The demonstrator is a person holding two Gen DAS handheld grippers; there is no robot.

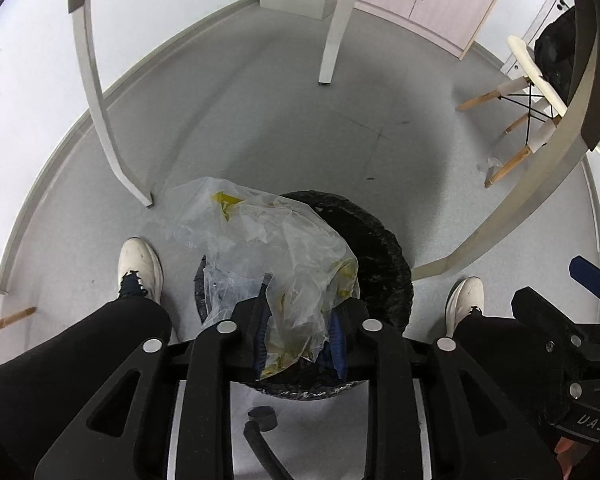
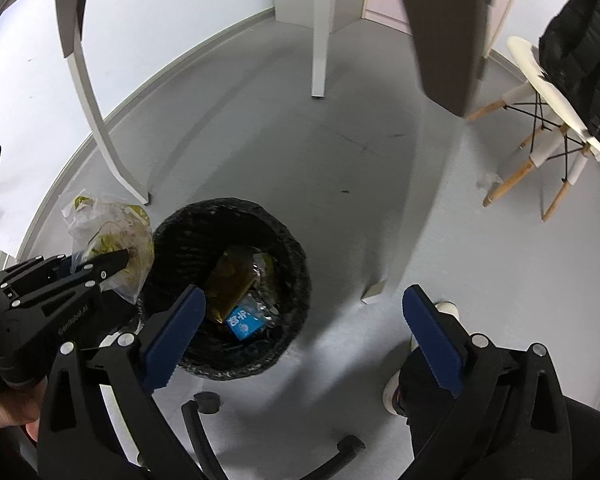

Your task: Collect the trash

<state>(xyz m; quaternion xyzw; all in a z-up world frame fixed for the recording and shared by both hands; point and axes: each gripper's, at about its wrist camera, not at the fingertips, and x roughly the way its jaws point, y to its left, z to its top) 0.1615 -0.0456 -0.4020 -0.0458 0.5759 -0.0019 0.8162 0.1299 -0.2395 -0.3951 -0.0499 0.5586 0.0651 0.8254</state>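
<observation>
My left gripper (image 1: 298, 332) is shut on a crumpled clear plastic bag (image 1: 276, 248) with yellow scraps inside and holds it over the near left rim of a black bin (image 1: 380, 256) on the floor. In the right wrist view the same bag (image 2: 112, 236) hangs from the left gripper (image 2: 120, 258) just left of the bin (image 2: 188, 232). The bin holds a gold wrapper (image 2: 232, 276) and a blue packet (image 2: 244, 322). My right gripper (image 2: 300, 328) is open and empty, above the bin's near right side.
White table legs (image 1: 100, 112) stand left, behind and right of the bin. A wooden-legged white chair (image 2: 540, 128) with a black bag on it stands at the right. The person's white shoes (image 1: 140, 268) flank the bin. An office chair base (image 2: 204, 420) lies near.
</observation>
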